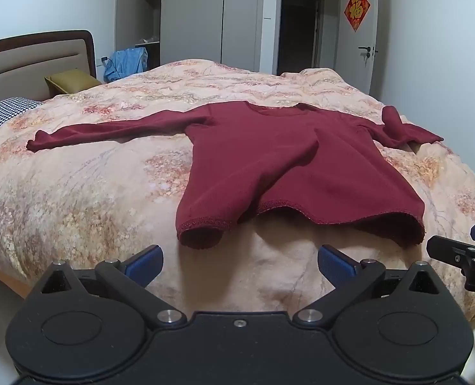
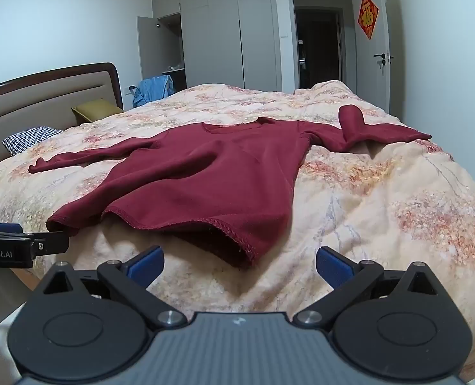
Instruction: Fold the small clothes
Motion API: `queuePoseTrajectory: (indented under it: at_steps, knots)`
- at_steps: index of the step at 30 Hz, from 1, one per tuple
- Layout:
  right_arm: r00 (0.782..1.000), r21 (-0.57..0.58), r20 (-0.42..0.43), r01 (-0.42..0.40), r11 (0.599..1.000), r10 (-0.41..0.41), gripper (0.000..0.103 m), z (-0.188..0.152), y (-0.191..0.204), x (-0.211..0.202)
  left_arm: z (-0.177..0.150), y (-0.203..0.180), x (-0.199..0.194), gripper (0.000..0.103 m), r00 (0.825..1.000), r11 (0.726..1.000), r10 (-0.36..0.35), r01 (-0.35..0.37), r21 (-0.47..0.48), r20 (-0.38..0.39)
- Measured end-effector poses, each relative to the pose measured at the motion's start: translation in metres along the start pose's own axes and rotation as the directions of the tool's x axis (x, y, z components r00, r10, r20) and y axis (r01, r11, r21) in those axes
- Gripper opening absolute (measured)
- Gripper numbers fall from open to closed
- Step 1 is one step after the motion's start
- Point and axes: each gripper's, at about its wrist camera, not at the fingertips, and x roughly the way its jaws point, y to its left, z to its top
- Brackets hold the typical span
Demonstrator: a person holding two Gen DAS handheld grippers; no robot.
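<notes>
A dark red long-sleeved top (image 1: 285,160) (image 2: 212,179) lies spread on the floral quilt (image 1: 93,176) (image 2: 381,199), hem towards me, neckline far. Its left sleeve (image 1: 109,130) stretches straight out. The right sleeve (image 2: 365,131) is bent, its cuff folded back and sticking up. My left gripper (image 1: 240,264) is open, empty, just short of the hem's left corner. My right gripper (image 2: 240,264) is open and empty too, just before the hem's right corner. Each gripper shows at the edge of the other's view: the right one (image 1: 462,250), the left one (image 2: 22,243).
A padded headboard (image 1: 29,61), an olive cushion (image 1: 70,81) and a houndstooth pillow (image 1: 6,110) sit at the left. Blue clothing (image 1: 125,62) hangs beyond the bed by an open wardrobe (image 1: 141,25). A doorway (image 2: 320,38) and a door (image 2: 372,51) stand at the back right.
</notes>
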Motion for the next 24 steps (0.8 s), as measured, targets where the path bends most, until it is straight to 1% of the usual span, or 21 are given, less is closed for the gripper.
queuePoseTrajectory:
  at_steps: [24]
  knots:
    - [1.000,0.005,-0.018,0.003,1.000,-0.003,0.103,-0.0021,-0.0010,0.0027,-0.0016,0.0017,0.0003,0.102,1.000,1.000,0.003,-0.003,-0.005,-0.001]
